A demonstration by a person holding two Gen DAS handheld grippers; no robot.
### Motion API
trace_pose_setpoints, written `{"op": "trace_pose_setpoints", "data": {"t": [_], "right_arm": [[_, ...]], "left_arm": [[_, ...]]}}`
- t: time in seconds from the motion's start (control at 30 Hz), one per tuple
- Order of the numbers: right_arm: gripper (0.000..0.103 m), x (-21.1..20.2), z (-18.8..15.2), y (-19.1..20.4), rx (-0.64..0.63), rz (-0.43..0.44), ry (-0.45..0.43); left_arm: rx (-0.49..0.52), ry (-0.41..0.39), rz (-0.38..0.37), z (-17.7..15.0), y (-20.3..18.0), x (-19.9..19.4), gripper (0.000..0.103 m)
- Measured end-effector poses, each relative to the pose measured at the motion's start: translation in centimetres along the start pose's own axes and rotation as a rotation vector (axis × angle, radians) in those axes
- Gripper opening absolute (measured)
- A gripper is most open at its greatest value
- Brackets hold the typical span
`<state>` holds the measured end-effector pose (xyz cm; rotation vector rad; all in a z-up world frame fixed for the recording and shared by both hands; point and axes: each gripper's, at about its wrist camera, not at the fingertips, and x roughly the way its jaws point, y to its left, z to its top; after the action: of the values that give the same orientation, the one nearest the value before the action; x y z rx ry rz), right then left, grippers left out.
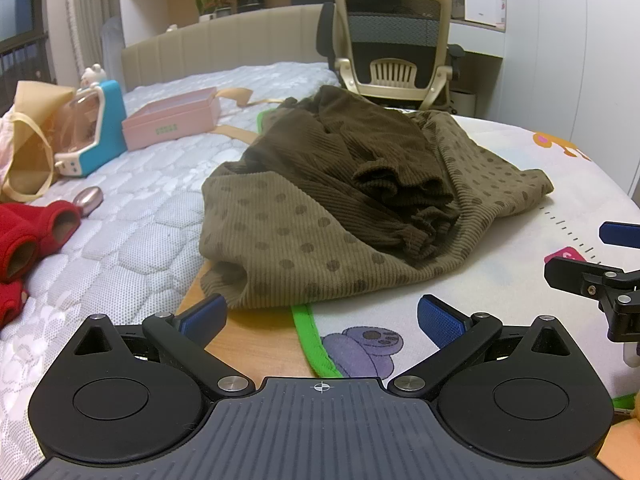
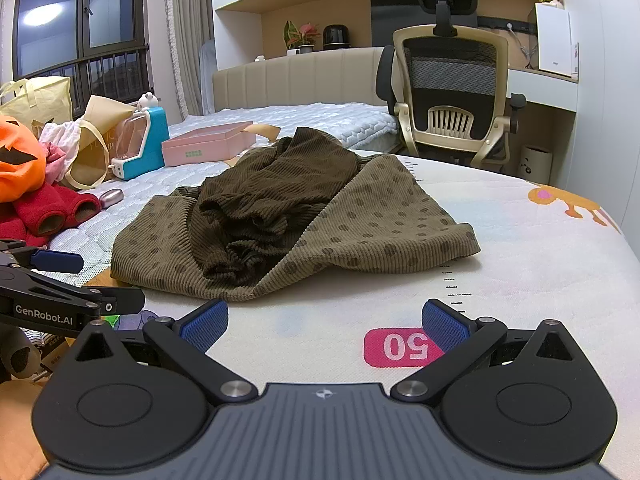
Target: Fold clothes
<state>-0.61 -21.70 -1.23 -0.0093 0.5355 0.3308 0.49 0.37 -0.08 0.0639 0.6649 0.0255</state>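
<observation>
An olive-brown ribbed garment with dark dots point(image 1: 320, 220) point(image 2: 360, 216) lies partly folded on the white cartoon play mat point(image 1: 520, 240) point(image 2: 520, 280). Its darker brown sleeves point(image 1: 380, 168) point(image 2: 260, 200) are bunched on top in the middle. My left gripper point(image 1: 322, 318) is open just short of the garment's near hem, nothing between its blue pads. My right gripper point(image 2: 325, 322) is open too, hovering over the mat in front of the garment, empty. Each gripper shows at the edge of the other's view: the right one point(image 1: 600, 264), the left one point(image 2: 60, 280).
Left of the garment on the quilted mattress point(image 1: 140, 208) lie a pink box point(image 1: 172, 120), a blue-and-white toy point(image 1: 92, 132), a tan bag point(image 1: 32, 140), red clothing point(image 1: 28, 236) and an orange pumpkin plush point(image 2: 20, 160). An office chair point(image 1: 396, 40) stands behind the mat.
</observation>
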Motion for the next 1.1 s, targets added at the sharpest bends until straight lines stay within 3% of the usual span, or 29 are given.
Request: {"op": "trace_pose_setpoints", "data": {"t": [0.9,1.03,1.1], "right_arm": [[0.103,0.2,-0.1,0.0,0.004,-0.002,0.006],[0.103,0.8,0.7,0.0,-0.003,0.009,0.024],[0.103,1.8,2.0,-0.5,0.017,0.039,0.05]], "left_arm": [[0.003,0.017,-0.007,0.0,0.1,0.3,0.103],[-0.023,0.045,-0.075,0.5,1.0,1.1,0.103],[-0.03,0.008,-0.114,1.7,1.8,1.0,0.103]]}}
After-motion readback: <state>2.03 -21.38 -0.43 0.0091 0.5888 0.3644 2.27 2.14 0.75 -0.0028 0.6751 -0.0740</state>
